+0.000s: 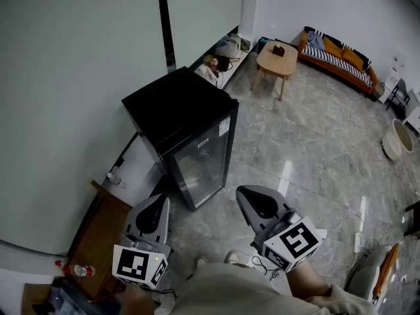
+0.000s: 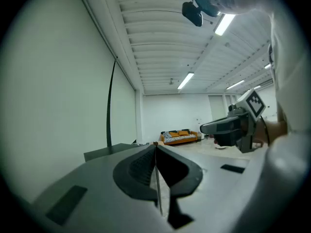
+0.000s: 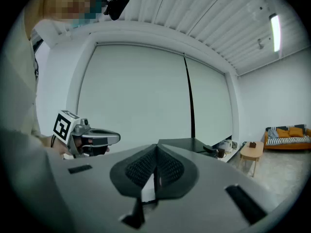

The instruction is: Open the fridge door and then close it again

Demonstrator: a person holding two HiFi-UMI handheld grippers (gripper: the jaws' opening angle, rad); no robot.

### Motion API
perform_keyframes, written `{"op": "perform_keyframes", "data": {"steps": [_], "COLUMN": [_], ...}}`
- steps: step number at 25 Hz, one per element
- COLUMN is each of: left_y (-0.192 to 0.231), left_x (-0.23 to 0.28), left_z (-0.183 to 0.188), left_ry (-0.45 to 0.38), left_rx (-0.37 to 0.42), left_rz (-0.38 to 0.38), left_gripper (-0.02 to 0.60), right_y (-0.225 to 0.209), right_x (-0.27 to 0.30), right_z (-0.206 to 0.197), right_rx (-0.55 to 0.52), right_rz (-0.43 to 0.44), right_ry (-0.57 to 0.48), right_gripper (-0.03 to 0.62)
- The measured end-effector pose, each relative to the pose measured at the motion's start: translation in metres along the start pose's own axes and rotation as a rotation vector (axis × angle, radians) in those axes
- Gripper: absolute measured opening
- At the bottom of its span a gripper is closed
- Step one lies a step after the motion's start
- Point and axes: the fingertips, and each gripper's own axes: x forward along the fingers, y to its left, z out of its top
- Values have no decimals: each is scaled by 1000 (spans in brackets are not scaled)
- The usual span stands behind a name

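Claw L (image 1: 159,201) & claw R (image 1: 244,193) both closed, empty, well apart from fridge (image 1: 176,107); door (image 1: 202,164) closed, so approach its edge, part one claw, pull slowly along hinge arc.

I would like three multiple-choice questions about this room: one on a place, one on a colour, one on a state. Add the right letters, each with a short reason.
1. Where does the fridge stand?
A) close by the pale wall
B) in the middle of the room
C) on top of a counter

2. What colour is the sofa?
A) green
B) orange
C) white

3. How is the fridge's door?
A) wide open
B) half open
C) closed

Answers:
1. A: in the head view its back is turned to the wall.
2. B: its frame and back cushions are orange.
3. C: the glass door lies flush with the black body.
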Motion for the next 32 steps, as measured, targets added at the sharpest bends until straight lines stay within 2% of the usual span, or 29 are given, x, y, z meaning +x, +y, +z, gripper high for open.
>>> {"op": "perform_keyframes", "data": {"steps": [7, 15, 20, 25, 27, 32], "left_y": [7, 15, 30, 39, 42, 51], "left_x": [6, 12, 21, 34, 42, 61], "left_z": [-1, -7, -5, -5, -5, -6], "left_ry": [-2, 4, 0, 22, 25, 35], "left_rx": [-3, -10, -42, -5, 10, 39], "left_rz": [10, 22, 41, 18, 2, -19], "left_gripper": [8, 8, 8, 13, 83, 134], "right_y": [-5, -9, -7, -10, -13, -18], "right_x": [9, 15, 22, 35, 40, 53], "right_z": [7, 2, 6, 14, 15, 12], "right_rx": [8, 8, 106, 94, 90, 80], "right_rz": [2, 8, 72, 83, 85, 87], "right_ry": [-37, -24, -42, -57, -57, -44], "right_gripper": [-3, -3, -3, -3, -3, -3]}}
